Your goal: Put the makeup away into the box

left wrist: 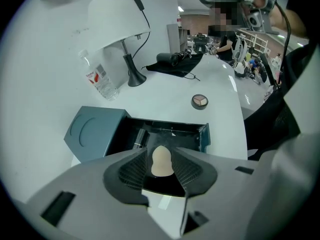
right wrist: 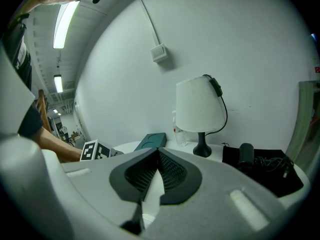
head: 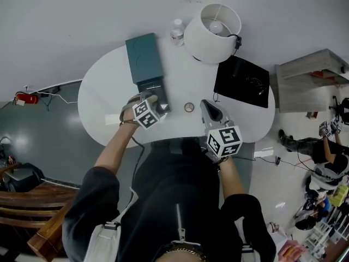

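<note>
A teal box lies open on the white table [head: 103, 108], its lid [head: 143, 58] folded back and its dark tray [left wrist: 165, 131] facing up. My left gripper [left wrist: 161, 153] points steeply down over the tray's near end. A beige makeup sponge [left wrist: 162, 163] sits between its fingers, and a thin dark gap shows beside the pads, so the jaws stand open around it. A small round compact [head: 188, 107] lies on the table right of the box. My right gripper [head: 207, 105] hovers just right of the compact, shut with nothing in it.
A white lamp [head: 212, 30] and a plastic water bottle [head: 176, 31] stand behind the box. A black cloth with dark items [head: 242, 81] covers the table's right part. A wooden chair [head: 32, 206] stands at lower left, and people are at far right.
</note>
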A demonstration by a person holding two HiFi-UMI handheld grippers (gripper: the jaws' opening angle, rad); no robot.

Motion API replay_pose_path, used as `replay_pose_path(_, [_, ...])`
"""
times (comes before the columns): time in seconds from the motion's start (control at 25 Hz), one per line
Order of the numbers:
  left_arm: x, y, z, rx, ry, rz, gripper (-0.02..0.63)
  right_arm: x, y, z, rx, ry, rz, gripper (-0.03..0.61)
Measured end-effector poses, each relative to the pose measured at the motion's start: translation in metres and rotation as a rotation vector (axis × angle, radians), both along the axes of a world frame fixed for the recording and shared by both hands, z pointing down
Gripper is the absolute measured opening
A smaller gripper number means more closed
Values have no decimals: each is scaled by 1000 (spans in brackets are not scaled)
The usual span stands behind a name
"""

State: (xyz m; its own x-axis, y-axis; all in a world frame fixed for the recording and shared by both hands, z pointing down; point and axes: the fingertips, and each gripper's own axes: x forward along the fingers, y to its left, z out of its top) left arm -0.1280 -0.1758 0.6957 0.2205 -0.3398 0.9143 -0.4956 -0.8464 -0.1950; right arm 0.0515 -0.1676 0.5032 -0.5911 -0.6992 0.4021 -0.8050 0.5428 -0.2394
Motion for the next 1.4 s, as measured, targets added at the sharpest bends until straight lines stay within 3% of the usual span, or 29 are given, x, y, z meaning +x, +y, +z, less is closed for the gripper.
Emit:
replay_pose_path(0.6, [64,10,-37,57,73,-21,137,24,-7,-3,17,-34,-75,6])
replay_pose_path(1.4, [153,22,-12,-3,98,-13,161,94,-7,1,13,-47,-61,6])
